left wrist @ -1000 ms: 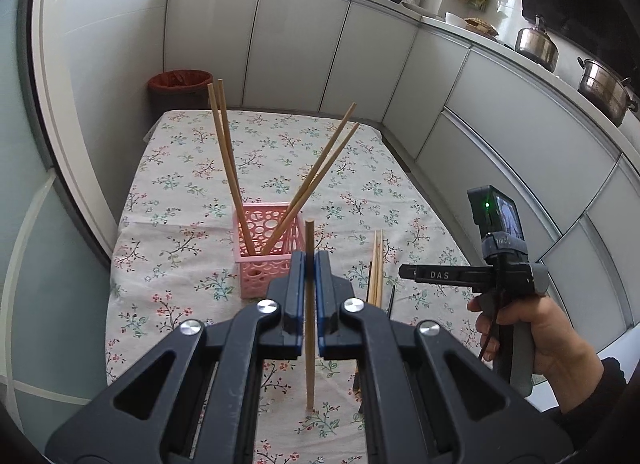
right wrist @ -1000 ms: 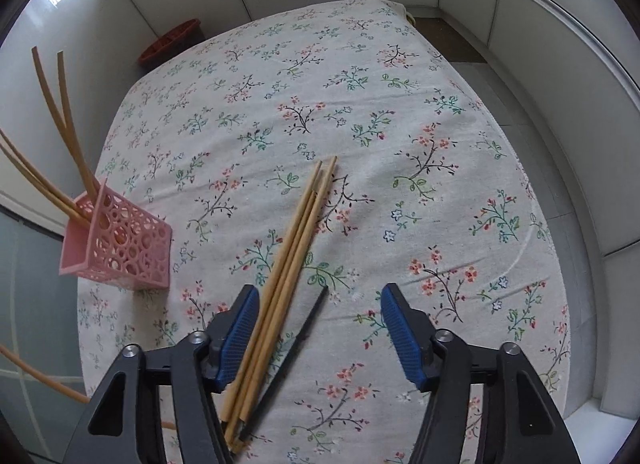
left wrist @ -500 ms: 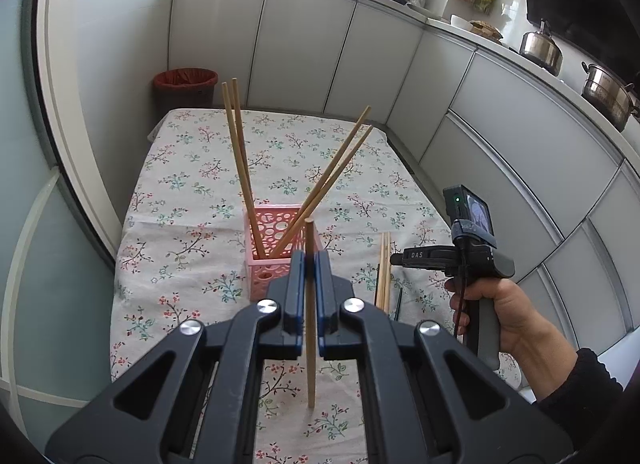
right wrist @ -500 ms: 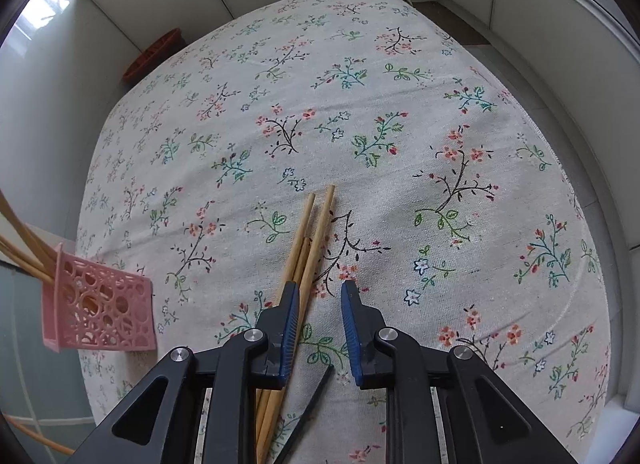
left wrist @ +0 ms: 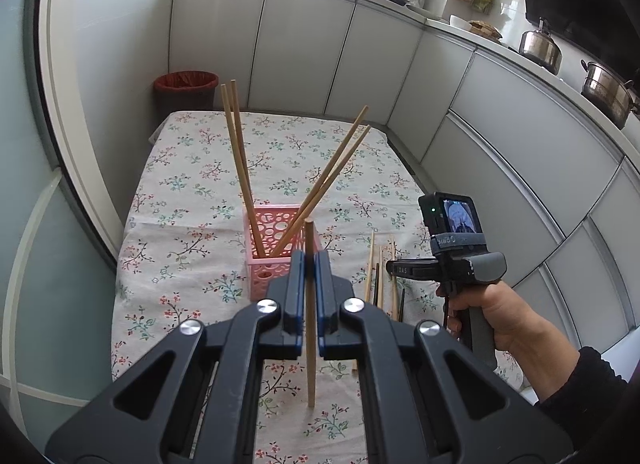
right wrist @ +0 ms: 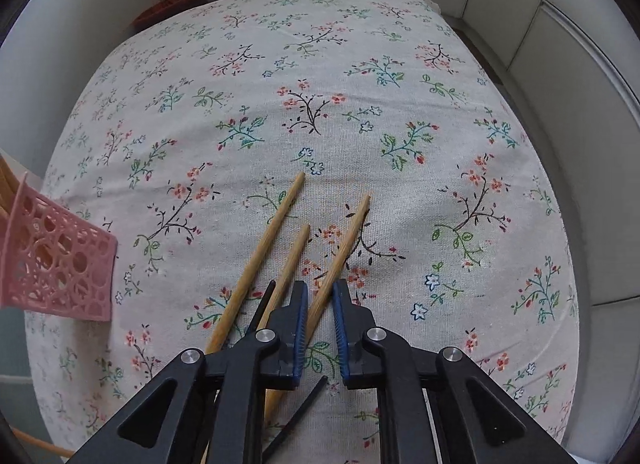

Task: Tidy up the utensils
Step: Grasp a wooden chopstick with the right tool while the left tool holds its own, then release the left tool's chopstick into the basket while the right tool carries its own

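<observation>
A wooden chopstick point(left wrist: 309, 320) is held upright between the two blue pads of the left claw point(left wrist: 308, 264), which is squeezed tight on it. Just behind that stick, a pink basket point(left wrist: 280, 260) with round holes is seen on the desk point(left wrist: 192, 192), and four more chopsticks are stood in it, two tipped left and two tipped right. To the right of the basket, a few chopsticks are laid flat on the flowery cloth. One of them, a light wooden stick point(right wrist: 340, 256), is caught between the pads of the right claw point(right wrist: 320, 296), whose jaws are closing on it with only a thin gap left beside it. Two more wooden sticks point(right wrist: 260, 260) are laid just left of that claw, and a thin black stick point(right wrist: 294, 416) is seen under it. The right claw's handle is gripped by a hand point(left wrist: 496, 316) in a dark sleeve. White cupboards are seen behind the desk, with a red bin point(left wrist: 186, 84) at the far end.
</observation>
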The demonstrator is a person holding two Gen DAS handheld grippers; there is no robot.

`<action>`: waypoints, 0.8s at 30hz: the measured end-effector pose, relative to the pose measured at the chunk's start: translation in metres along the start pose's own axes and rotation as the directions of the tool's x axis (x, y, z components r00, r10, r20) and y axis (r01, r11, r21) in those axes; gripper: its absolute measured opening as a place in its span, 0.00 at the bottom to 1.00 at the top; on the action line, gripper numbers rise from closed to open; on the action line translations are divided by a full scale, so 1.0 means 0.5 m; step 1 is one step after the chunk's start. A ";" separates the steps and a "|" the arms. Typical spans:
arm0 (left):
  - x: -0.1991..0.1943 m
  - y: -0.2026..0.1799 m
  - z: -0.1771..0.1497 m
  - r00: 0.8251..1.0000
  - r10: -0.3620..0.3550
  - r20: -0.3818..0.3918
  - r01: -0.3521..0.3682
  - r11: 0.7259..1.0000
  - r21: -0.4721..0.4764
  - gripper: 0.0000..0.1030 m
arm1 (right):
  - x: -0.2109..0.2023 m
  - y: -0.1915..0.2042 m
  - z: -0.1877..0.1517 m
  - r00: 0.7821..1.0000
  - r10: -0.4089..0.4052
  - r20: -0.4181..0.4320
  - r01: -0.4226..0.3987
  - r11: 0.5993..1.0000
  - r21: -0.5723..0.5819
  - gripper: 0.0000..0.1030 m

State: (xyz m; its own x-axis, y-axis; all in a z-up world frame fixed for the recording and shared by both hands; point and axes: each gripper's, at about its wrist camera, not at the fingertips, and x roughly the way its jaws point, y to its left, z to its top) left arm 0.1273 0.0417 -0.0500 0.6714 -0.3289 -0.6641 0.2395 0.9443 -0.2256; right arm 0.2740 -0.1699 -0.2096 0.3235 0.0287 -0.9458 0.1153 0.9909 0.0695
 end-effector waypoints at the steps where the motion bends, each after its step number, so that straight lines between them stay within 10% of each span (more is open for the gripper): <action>1: -0.001 0.000 0.000 1.000 0.000 0.001 0.000 1.000 0.002 0.05 | -0.002 -0.009 -0.004 1.000 0.031 -0.005 -0.031 0.999 0.017 0.08; 8: -0.008 -0.010 -0.001 1.000 -0.002 0.017 0.002 1.000 0.020 0.05 | -0.075 -0.063 -0.032 0.979 0.202 0.021 -0.203 0.971 0.124 0.06; 24: -0.085 -0.012 0.021 0.980 -0.002 0.201 0.000 1.000 0.007 0.05 | -0.383 -0.098 -0.127 0.892 0.283 0.353 -0.296 0.955 -0.020 0.06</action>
State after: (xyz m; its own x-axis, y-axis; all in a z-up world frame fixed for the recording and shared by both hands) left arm 0.1048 0.0500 -0.0127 0.7981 -0.3255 -0.5070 0.2447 0.9441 -0.2210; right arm 0.1466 -0.2157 -0.0520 0.6528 0.2600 -0.7116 -0.0040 0.9404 0.3400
